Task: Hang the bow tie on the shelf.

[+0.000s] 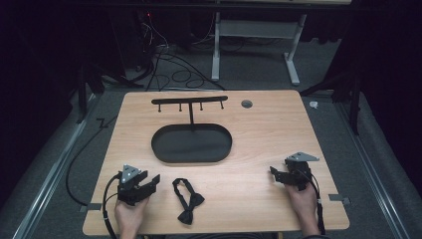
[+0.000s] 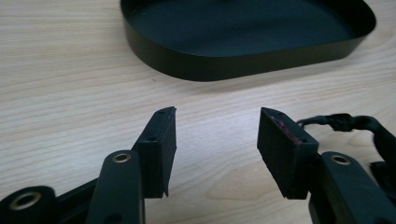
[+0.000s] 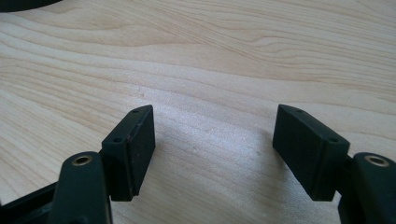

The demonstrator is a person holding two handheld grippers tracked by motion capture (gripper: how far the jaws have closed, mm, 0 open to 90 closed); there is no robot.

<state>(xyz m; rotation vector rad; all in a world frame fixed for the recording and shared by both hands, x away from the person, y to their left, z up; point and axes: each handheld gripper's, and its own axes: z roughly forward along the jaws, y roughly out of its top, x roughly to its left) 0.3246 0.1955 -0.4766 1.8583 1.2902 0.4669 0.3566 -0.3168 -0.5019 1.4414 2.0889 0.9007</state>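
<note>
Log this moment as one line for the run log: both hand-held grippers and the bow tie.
left hand-held gripper: open, empty, beside bow tie | right hand-held gripper: open, empty | bow tie: flat on table, untouched

A pale wooden tabletop (image 1: 268,134) carries a black oval tray (image 1: 191,143) near its centre, with a hook rack (image 1: 189,101) rising at the tray's 12 o'clock rim. A black bow tie (image 1: 187,200) lies flat at the tray's 6 o'clock, well apart. A small grey round disc (image 1: 246,103) sits at 1 o'clock.
</note>
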